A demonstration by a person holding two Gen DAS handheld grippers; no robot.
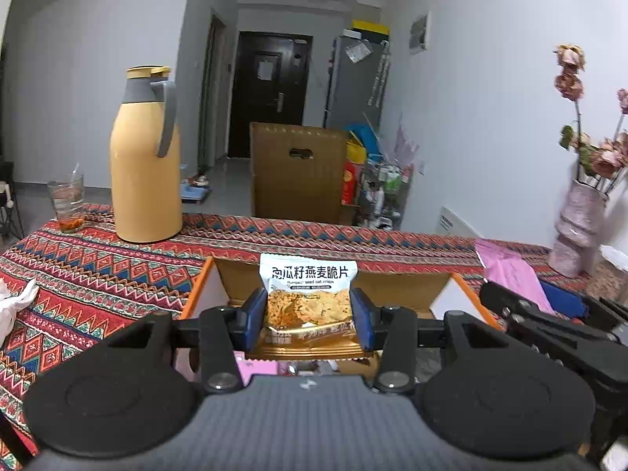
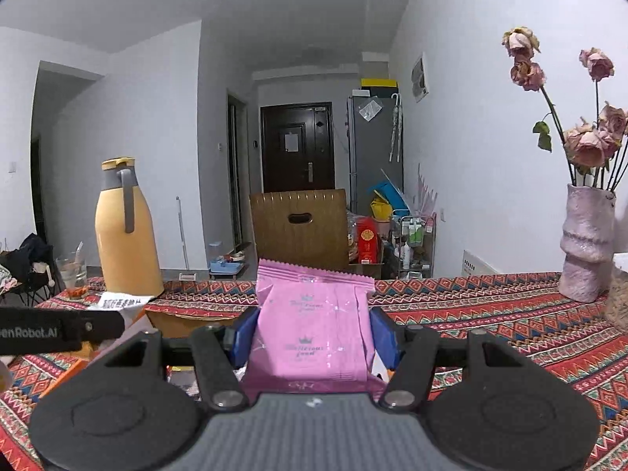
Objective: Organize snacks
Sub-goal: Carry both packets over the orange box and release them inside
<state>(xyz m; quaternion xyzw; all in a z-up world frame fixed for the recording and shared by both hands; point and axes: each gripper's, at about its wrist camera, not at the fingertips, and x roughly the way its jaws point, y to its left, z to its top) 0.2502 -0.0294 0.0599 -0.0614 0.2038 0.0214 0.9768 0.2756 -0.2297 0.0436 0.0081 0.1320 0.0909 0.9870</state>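
Observation:
My left gripper [image 1: 308, 316] is shut on a white and orange pumpkin seed oat crisps packet [image 1: 308, 294], held upright over an open cardboard box with orange edges [image 1: 396, 288]. My right gripper [image 2: 312, 337] is shut on a pink snack packet [image 2: 314, 322], held upright above the table. In the left wrist view the right gripper's black body [image 1: 549, 325] and the pink packet [image 1: 506, 267] show at the right. In the right wrist view the left gripper's arm [image 2: 59, 329], the crisps packet's top [image 2: 117, 301] and the box [image 2: 176, 320] show at the left.
A yellow thermos jug [image 1: 145, 165] and a glass [image 1: 70, 204] stand at the table's far left on the patterned cloth [image 1: 98, 274]. A pink vase with dried roses [image 2: 585, 243] stands at the far right. A wooden chair [image 1: 298, 172] is behind the table. White tissue [image 1: 15, 306] lies at left.

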